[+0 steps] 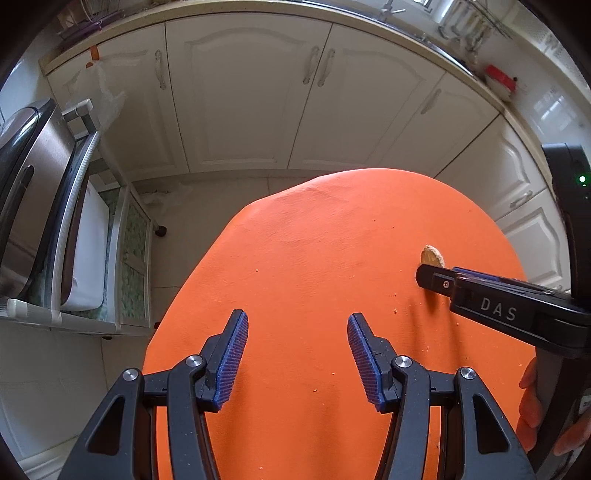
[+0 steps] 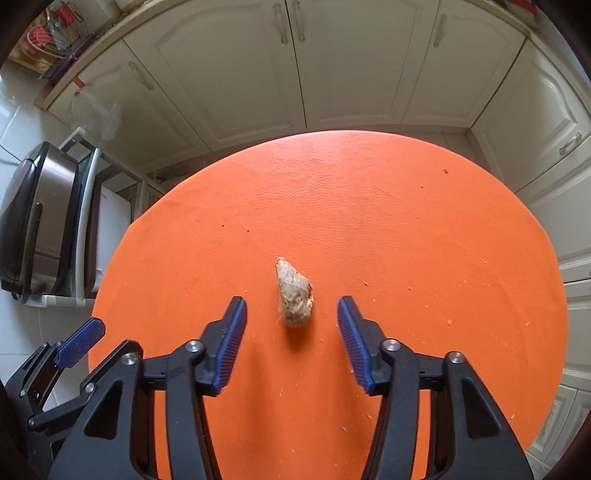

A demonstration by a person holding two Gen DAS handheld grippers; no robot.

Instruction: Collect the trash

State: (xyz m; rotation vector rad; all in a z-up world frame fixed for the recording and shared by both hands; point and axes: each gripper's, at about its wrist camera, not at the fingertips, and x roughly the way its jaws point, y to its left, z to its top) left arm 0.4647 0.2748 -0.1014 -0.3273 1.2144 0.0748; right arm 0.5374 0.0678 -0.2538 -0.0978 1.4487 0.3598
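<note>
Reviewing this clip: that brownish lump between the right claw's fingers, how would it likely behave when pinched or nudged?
The brownish lump looks small and dry, so probably light. Its tapered, uneven shape lying flat on the orange table suggests it would skid or pivot rather than roll. The fuzzy, fibrous surface and the crumbs scattered nearby hint it may shed bits under the right claw, whose jaws stand open around it.

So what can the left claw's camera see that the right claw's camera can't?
Only the left camera shows the sink tap, the red thing on the counter, and the right claw from the side, hiding part of the brown scrap. Only the right camera shows the whole scrap between the open right claw, plus one blue pad of the left claw. Both show the orange table, crumbs and white cupboards.
</note>
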